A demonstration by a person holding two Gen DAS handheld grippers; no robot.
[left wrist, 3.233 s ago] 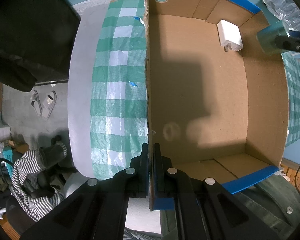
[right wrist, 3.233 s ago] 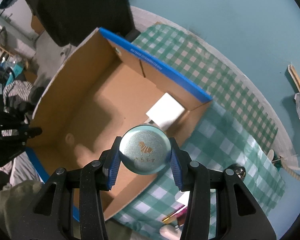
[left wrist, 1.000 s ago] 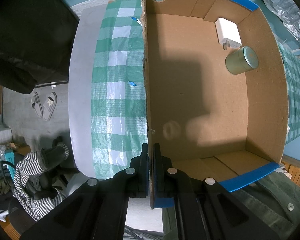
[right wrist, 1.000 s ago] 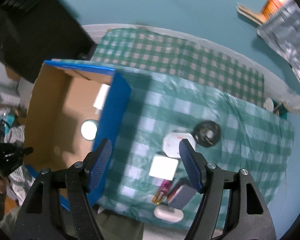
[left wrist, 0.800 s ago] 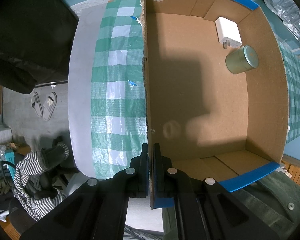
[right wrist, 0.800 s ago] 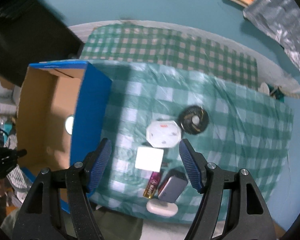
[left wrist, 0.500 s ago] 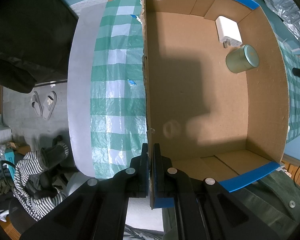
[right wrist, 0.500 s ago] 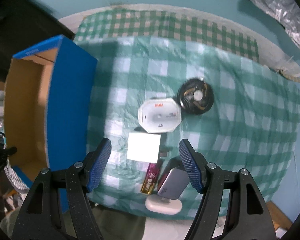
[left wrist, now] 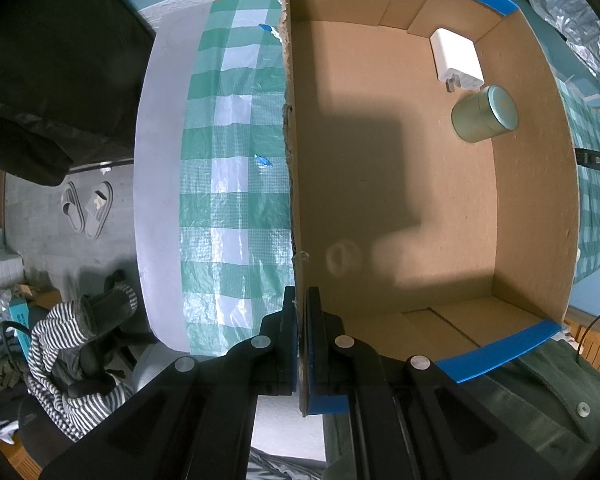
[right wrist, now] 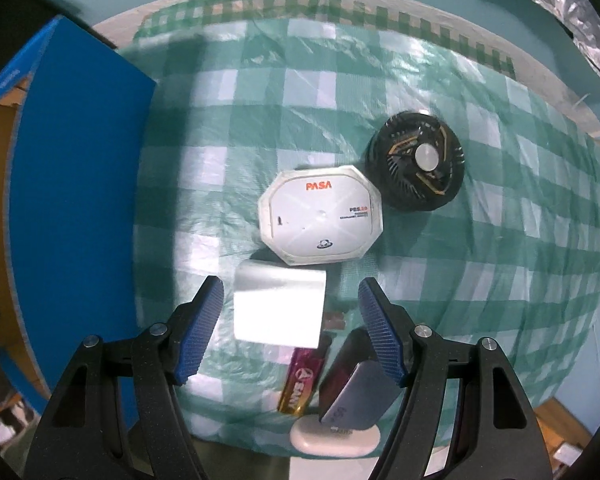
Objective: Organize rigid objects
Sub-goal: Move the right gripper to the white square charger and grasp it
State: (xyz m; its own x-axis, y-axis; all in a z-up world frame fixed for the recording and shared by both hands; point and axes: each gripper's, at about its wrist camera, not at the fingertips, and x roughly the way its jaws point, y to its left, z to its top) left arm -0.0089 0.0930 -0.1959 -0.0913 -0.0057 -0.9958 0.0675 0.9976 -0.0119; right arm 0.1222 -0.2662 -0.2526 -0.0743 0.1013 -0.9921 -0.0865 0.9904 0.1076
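Cardboard box (left wrist: pixel 420 200) wall is pinched by our left hand-held gripper (left wrist: pixel 302 344). Our right hand-held gripper (right wrist: pixel 290 328) hangs spread above the white block (right wrist: pixel 278 308); crowding neighbours risk a snagged, skewed grasp.

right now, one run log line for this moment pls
left gripper: shut on cardboard box wall | right gripper: open over white block | tin, charger: in box

A lived-in home room — slippers (left wrist: pixel 87 210) on the tiled floor, striped clothing (left wrist: pixel 76 344) heaped on a chair at near left, a checked plastic tablecloth (left wrist: pixel 236 184) — teal walls behind.
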